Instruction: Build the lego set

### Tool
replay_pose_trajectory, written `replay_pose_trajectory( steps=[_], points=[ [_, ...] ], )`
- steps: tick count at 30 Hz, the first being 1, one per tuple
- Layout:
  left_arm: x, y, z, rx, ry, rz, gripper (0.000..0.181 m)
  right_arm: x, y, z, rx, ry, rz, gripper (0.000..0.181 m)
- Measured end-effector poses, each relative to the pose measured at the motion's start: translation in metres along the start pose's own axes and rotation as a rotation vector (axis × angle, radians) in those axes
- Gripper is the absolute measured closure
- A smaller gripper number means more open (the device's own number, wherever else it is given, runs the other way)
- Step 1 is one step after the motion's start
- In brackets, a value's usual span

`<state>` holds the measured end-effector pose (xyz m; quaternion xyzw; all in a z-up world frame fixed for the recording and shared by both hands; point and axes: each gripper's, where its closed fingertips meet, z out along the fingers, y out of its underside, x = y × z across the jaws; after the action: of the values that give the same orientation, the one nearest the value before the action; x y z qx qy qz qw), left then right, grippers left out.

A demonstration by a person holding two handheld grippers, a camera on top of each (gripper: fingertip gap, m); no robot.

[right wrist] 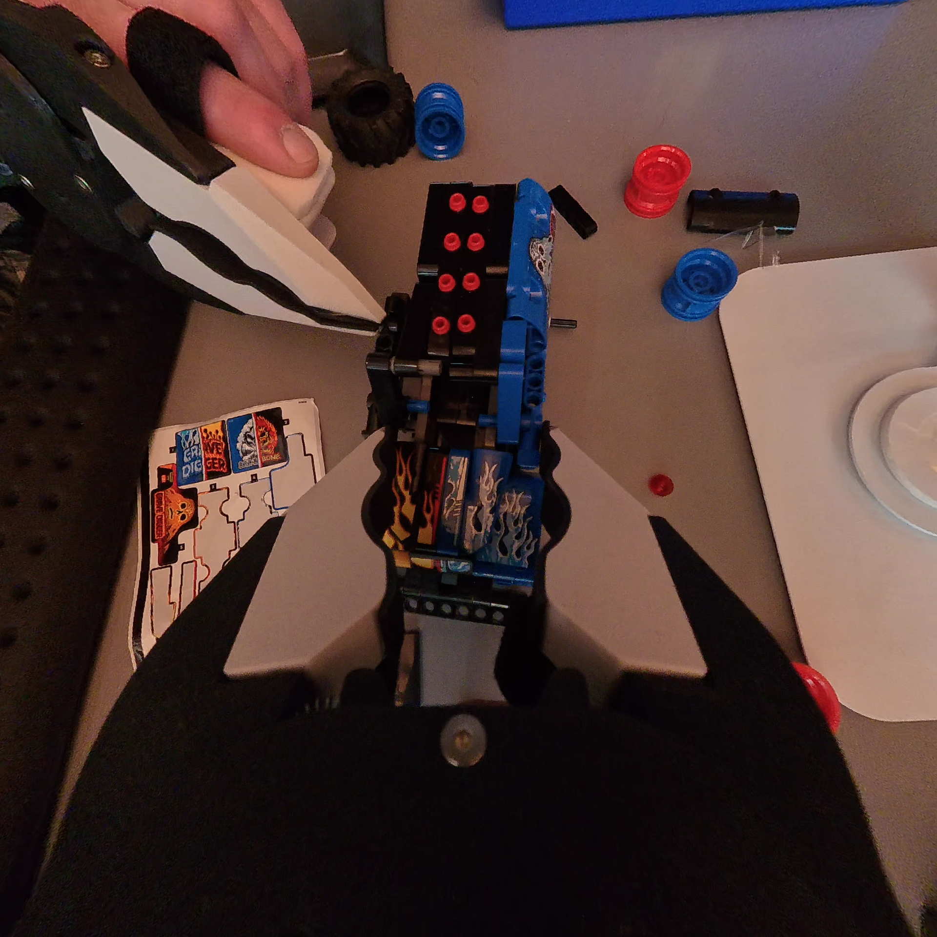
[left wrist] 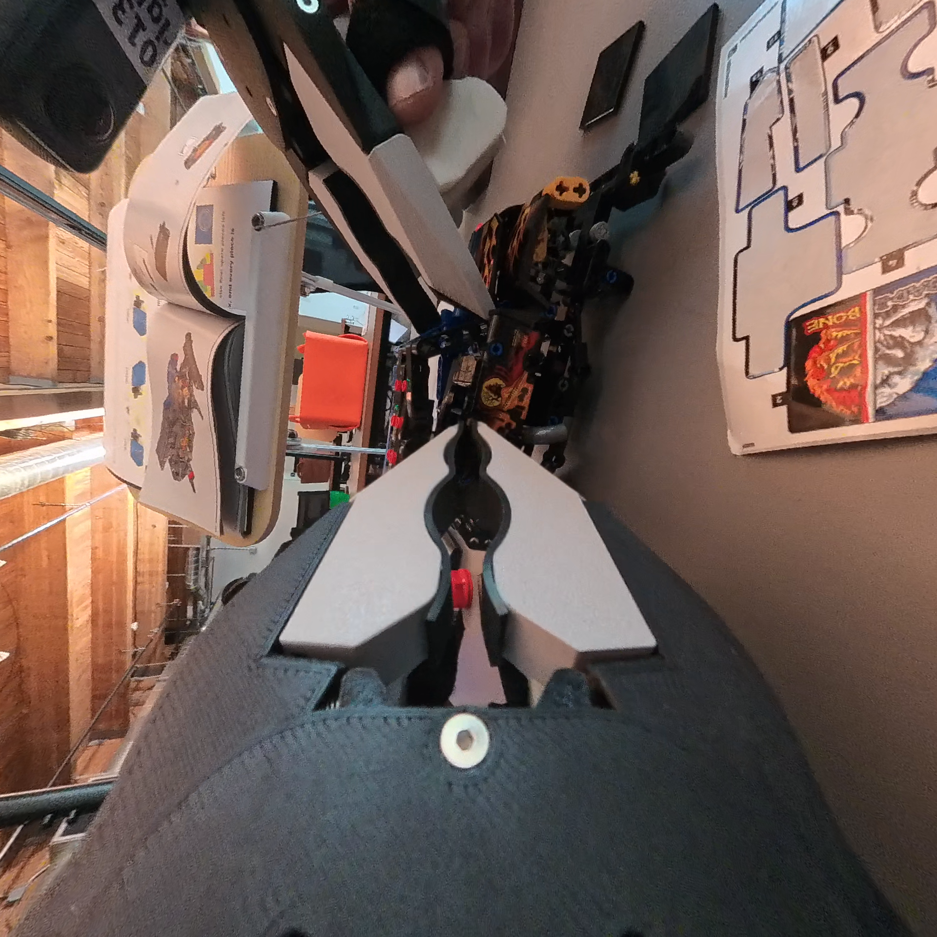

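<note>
While the left gripper [left wrist: 469, 431] is pressing its fingers together, tips meeting against the black underside of the lego model [left wrist: 527, 355], a small red piece [left wrist: 461, 588] is sitting in the gap farther back between them; I cannot tell whether it is being pinched. Beyond these tips the right gripper [left wrist: 484, 304] is reaching the model from above. Off to the right a sticker sheet [left wrist: 811, 253] is lying on the grey worktop [left wrist: 760, 608], half peeled, its remaining flame and skull decals carrying printed lettering. To the left an open instruction booklet [left wrist: 177, 355] is resting on a stand, showing pictures and small text.

In the right wrist view, the right gripper is clasping the model around its flame-stickered end, one finger on each side. The model is standing out ahead of it, blue panel to the right, red studs on black facing the camera. The left gripper is touching the model's left edge, a hand [right wrist: 243, 76] behind it. Farther ahead a black tyre [right wrist: 370, 121] and a blue hub [right wrist: 438, 121] are lying side by side; ahead and to the right are a red hub [right wrist: 656, 180] and a second blue hub [right wrist: 699, 284].
</note>
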<state>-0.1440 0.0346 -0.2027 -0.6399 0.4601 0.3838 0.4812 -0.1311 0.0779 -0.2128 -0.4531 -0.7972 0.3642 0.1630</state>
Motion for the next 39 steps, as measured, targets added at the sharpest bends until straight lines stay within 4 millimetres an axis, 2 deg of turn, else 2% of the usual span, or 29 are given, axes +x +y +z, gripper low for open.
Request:
replay_pose_trajectory(
  steps=[3,7,9,11,13,26,34,36,39],
  points=[
    [0.001,0.002,0.001,0.009,0.029,-0.067,0.177,0.001,0.000,0.000,-0.001,0.006,-0.004,0.125],
    [0.007,0.012,0.008,-0.030,0.049,-0.075,0.135,0.002,-0.001,0.000,0.008,0.007,-0.002,0.126],
    [0.007,0.012,0.012,-0.038,0.044,-0.059,0.139,0.003,-0.001,0.000,0.012,0.008,0.003,0.126],
    [0.006,0.015,0.017,-0.064,0.019,-0.016,0.155,0.004,-0.001,0.000,0.015,0.012,0.004,0.126],
    [0.005,0.015,0.019,-0.076,0.010,0.006,0.156,0.005,-0.001,-0.001,0.013,0.017,0.005,0.126],
    [0.010,0.009,0.003,-0.037,0.050,-0.008,0.157,0.003,-0.002,0.003,0.023,-0.001,0.021,0.125],
    [0.015,0.008,-0.004,-0.001,0.075,-0.036,0.158,0.002,-0.003,0.003,0.006,0.020,0.008,0.117],
    [0.014,0.010,-0.006,0.005,0.077,-0.066,0.156,0.003,-0.003,0.004,-0.003,0.037,0.003,0.113],
    [0.012,0.023,-0.008,-0.029,0.062,-0.103,0.153,0.004,-0.004,0.003,-0.016,0.059,-0.013,0.112]
  ],
)
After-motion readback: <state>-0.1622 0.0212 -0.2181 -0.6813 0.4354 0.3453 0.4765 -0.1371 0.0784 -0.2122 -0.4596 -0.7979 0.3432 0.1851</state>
